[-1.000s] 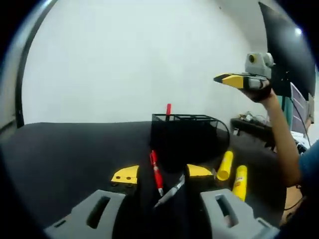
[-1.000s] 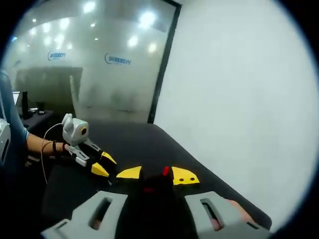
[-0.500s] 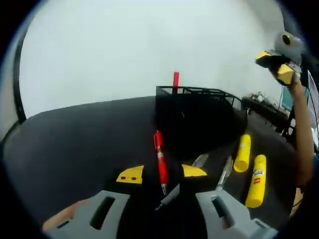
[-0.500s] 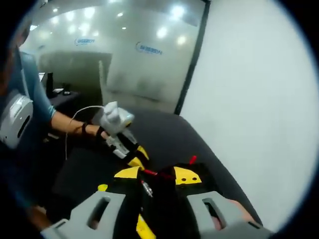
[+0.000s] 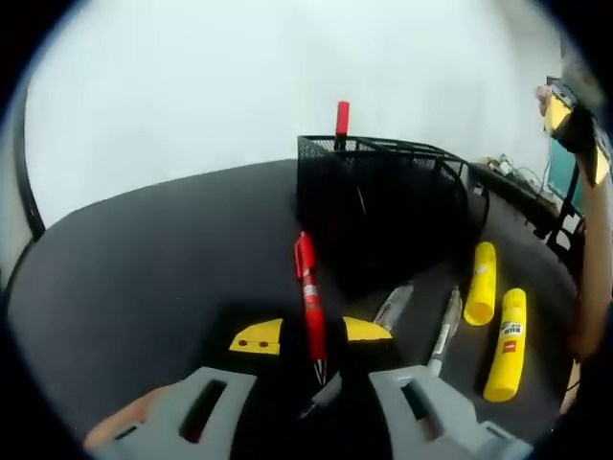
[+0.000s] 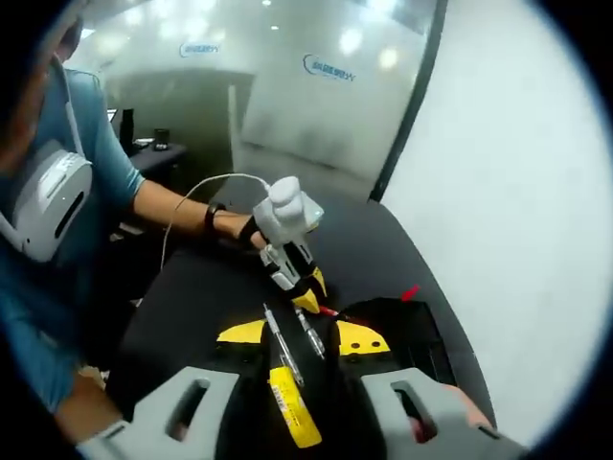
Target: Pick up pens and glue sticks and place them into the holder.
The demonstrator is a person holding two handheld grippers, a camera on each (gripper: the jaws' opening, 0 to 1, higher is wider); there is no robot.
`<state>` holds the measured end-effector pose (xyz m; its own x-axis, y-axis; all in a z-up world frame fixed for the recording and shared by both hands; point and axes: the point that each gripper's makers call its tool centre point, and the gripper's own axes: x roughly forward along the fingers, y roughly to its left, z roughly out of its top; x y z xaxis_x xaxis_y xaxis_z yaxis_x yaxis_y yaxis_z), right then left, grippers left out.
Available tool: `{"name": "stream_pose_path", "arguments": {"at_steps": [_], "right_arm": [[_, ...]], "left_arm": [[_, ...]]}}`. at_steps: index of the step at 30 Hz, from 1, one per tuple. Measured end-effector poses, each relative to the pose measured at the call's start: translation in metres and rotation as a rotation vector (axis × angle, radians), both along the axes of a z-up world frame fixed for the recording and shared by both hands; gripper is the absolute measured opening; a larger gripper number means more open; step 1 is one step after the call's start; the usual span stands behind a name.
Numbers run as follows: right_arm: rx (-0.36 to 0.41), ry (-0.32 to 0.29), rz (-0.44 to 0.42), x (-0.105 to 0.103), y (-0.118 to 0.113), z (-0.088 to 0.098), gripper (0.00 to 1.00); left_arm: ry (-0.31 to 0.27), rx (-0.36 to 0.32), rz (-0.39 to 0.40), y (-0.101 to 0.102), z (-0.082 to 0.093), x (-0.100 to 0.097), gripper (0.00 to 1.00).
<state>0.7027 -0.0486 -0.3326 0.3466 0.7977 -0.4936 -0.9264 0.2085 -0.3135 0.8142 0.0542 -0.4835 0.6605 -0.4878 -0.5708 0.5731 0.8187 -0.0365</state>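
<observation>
A black mesh holder (image 5: pixel 383 206) stands on the dark table with one red pen (image 5: pixel 342 117) upright in it. Another red pen (image 5: pixel 308 297) lies in front of it, running down between the yellow tips of my open left gripper (image 5: pixel 313 335). To the right lie two silver pens (image 5: pixel 394 307) (image 5: pixel 445 326) and two yellow glue sticks (image 5: pixel 480 283) (image 5: pixel 506 345). My right gripper (image 6: pixel 304 335) is open and holds nothing, high above the table. Below it I see a glue stick (image 6: pixel 292 407), the silver pens (image 6: pixel 283 345), the holder (image 6: pixel 407 335) and the left gripper (image 6: pixel 306 287) low over the lying red pen.
The dark table (image 5: pixel 144 278) has free room left of the holder. A person in a blue sleeve (image 6: pixel 105 163) stands at the table's near side. A desk with cables (image 5: pixel 503 172) sits beyond the table's far right. A white wall rises behind.
My left gripper has come down and closer, so the lying red pen now sits between its jaws. The right gripper view has swung toward the table and the left gripper.
</observation>
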Motion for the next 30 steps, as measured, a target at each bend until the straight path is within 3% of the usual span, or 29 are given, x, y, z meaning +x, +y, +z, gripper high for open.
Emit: {"name": "stream_pose_path", "arguments": {"at_steps": [6, 11, 13, 23, 30], "right_arm": [[-0.023, -0.007, 0.004, -0.001, 0.002, -0.002, 0.22], [-0.033, -0.002, -0.004, 0.002, 0.001, -0.005, 0.22], [-0.035, 0.0, -0.003, 0.002, 0.001, -0.005, 0.22], [-0.036, 0.004, 0.003, 0.002, 0.002, -0.005, 0.21], [-0.039, 0.002, 0.004, 0.002, 0.002, -0.006, 0.21]], "left_arm": [[0.007, 0.056, -0.015, -0.002, -0.011, 0.0, 0.17], [0.017, 0.035, -0.012, -0.001, -0.009, -0.001, 0.13], [0.008, 0.06, -0.004, 0.003, -0.01, 0.001, 0.08], [0.024, 0.029, -0.01, 0.001, -0.011, 0.001, 0.07], [-0.021, 0.034, 0.006, 0.01, -0.001, 0.003, 0.06]]}}
